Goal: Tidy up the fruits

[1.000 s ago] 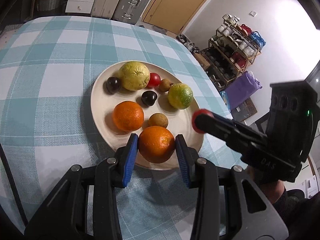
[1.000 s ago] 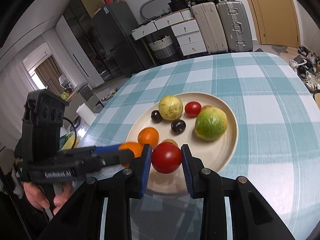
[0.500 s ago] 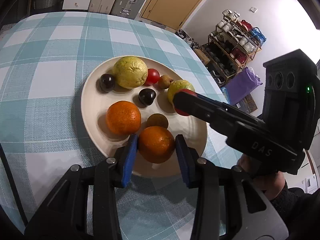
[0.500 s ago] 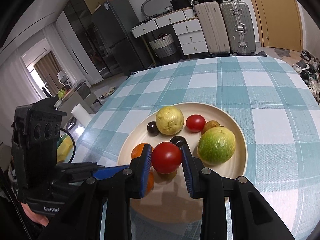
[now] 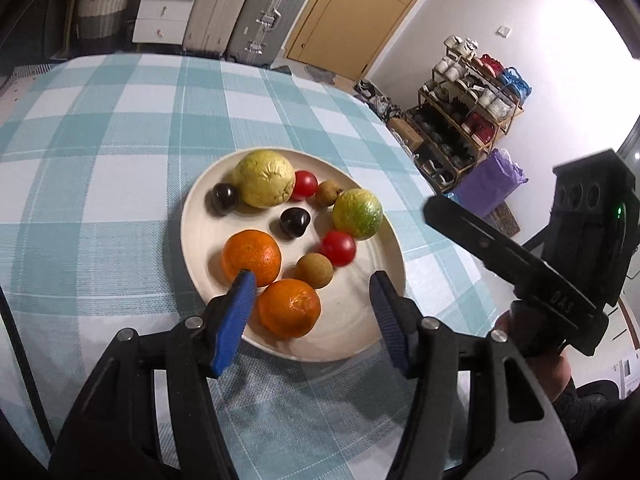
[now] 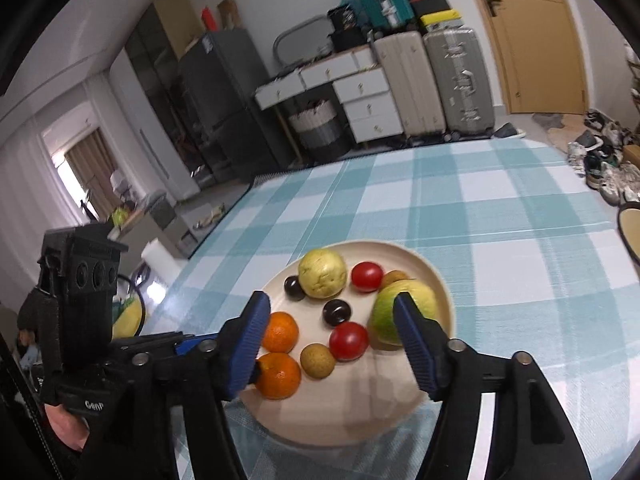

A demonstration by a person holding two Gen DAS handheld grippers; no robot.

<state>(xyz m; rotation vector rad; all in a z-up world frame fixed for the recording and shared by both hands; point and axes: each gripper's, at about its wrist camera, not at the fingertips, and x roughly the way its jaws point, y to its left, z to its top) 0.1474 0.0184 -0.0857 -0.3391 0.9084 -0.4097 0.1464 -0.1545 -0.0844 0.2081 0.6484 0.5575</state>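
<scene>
A cream plate (image 5: 352,320) (image 6: 360,412) on the checked cloth holds several fruits. Two oranges (image 5: 289,307) (image 5: 251,257), a yellow guava (image 5: 264,178), a green guava (image 5: 357,213), two red tomatoes (image 5: 338,247) (image 5: 305,185), two dark plums (image 5: 295,221) (image 5: 224,197) and two brown longans (image 5: 314,270) lie on it. My left gripper (image 5: 312,318) is open over the plate's near edge, the near orange just inside its left finger. My right gripper (image 6: 334,344) is open and empty above the plate; a tomato (image 6: 349,341) lies below it.
The table with the blue-and-white checked cloth (image 5: 120,160) stretches beyond the plate. Another dish rim (image 6: 630,232) shows at the table's right edge. Suitcases, drawers and a shoe rack (image 5: 460,120) stand beyond the table.
Both grippers have opened. The left let go of the orange and the right let go of the tomato; both fruits now lie on the plate. The right gripper has drawn back.
</scene>
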